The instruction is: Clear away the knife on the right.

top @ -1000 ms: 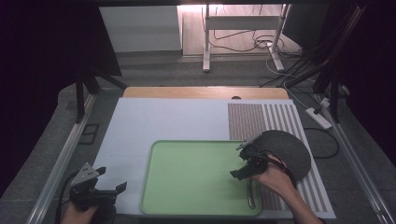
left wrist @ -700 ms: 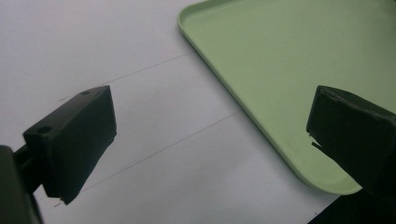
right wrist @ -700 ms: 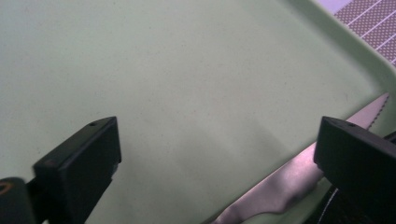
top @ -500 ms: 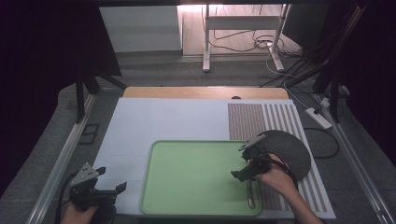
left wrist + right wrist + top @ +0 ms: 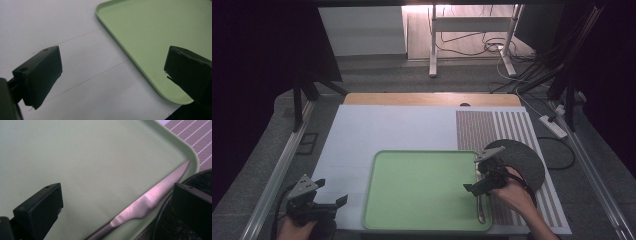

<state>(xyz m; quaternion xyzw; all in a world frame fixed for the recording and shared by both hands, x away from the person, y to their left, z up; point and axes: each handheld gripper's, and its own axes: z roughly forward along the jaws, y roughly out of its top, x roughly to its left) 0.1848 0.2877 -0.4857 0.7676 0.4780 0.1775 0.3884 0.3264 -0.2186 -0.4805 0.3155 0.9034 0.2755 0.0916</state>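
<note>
Along the right edge of the green tray (image 5: pixel 422 187) lies a knife (image 5: pixel 147 203), its serrated tip toward the far right corner. Over it hangs the right gripper (image 5: pixel 482 176), whose jaws have just been opening and now stand spread, touching nothing; the knife lies between them, nearer the right one. Near the worktop's front left corner, the left gripper (image 5: pixel 319 197) is spread and empty.

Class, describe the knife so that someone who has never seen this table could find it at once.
Find the green tray on the white table cover. Along its right inside edge lies the knife, beside the dark round mat. It is the one thin, shiny steel piece, with a serrated blade.
</note>
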